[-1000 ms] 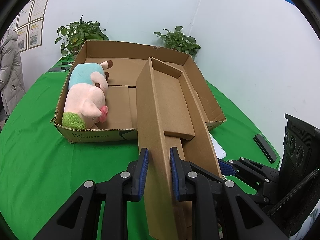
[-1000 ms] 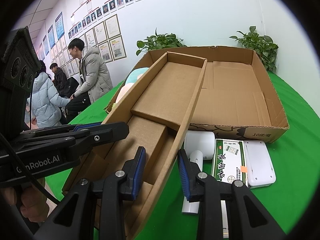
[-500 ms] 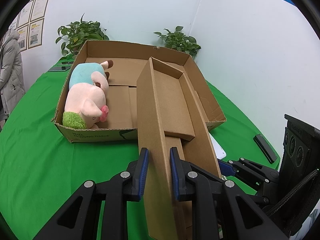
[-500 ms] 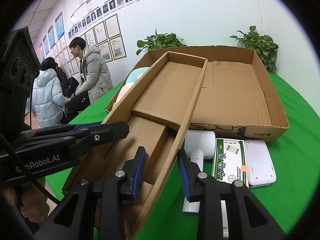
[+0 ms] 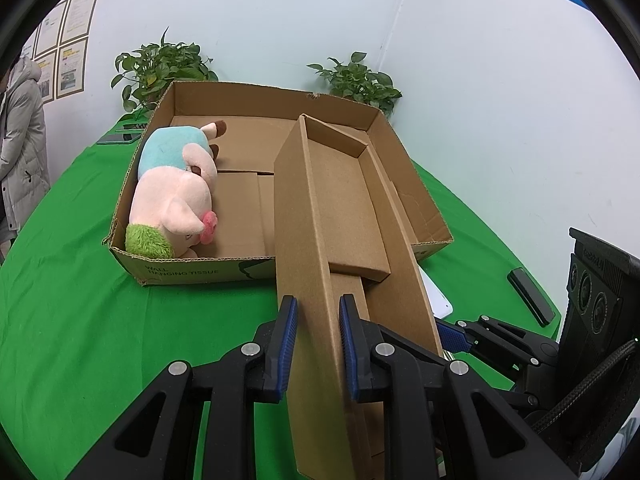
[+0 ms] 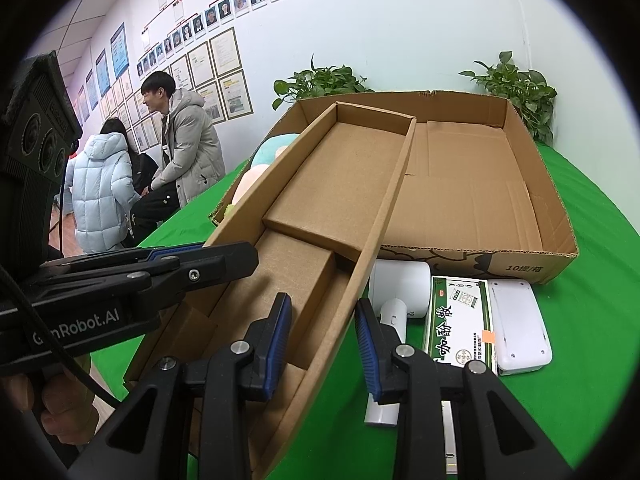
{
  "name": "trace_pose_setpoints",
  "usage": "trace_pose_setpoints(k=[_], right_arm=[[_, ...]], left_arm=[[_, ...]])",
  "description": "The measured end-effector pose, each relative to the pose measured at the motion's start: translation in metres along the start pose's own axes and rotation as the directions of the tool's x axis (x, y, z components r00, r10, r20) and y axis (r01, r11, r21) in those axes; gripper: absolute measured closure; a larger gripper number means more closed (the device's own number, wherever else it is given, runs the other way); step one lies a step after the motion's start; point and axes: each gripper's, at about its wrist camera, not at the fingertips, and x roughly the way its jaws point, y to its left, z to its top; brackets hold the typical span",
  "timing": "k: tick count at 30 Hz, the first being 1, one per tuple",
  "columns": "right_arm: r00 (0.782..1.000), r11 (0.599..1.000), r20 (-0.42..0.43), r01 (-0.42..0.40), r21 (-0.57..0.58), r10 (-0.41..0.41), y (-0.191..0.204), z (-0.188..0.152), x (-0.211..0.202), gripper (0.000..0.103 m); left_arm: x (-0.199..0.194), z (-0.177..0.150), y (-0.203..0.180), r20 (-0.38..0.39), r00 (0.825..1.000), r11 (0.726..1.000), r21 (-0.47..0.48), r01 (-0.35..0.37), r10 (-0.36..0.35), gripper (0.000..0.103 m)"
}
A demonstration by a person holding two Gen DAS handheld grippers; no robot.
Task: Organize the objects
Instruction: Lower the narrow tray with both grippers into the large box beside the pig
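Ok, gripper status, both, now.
Left gripper: shut on the left wall of the narrow cardboard tray.
Right gripper: straddles the tray's right wall; whether it is clamped cannot be told.
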Motion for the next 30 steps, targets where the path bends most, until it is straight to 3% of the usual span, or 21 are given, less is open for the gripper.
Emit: trace_pose_setpoints(k=[12, 20, 30], right_arm=[[1.000, 0.999, 0.000, 0.007, -0.031, -0.007, 0.000, 0.008, -0.002, 0.072], [1.000, 1.000, 0.011, 0.001, 0.013, -0.002, -0.007, 0.010, 0.000, 0.072], [0.999, 0.999, 0.030, 0.040, -0.033, -0.039, -0.009, 0.035, 0.006, 0.072]], left_arm=[[0.003, 0.006, -0.002, 0.007, 1.000, 1.000, 0.001, 0.009, -0.009, 0.085], [0.006, 0.012, -0.008, 0.006, 1.000, 1.000, 0.024, -0.001, 0.001, 0.086], [0.011, 0.040, -0.003, 0.032, 0.999, 0.998, 0.055, 0.017, -0.019, 0.086]])
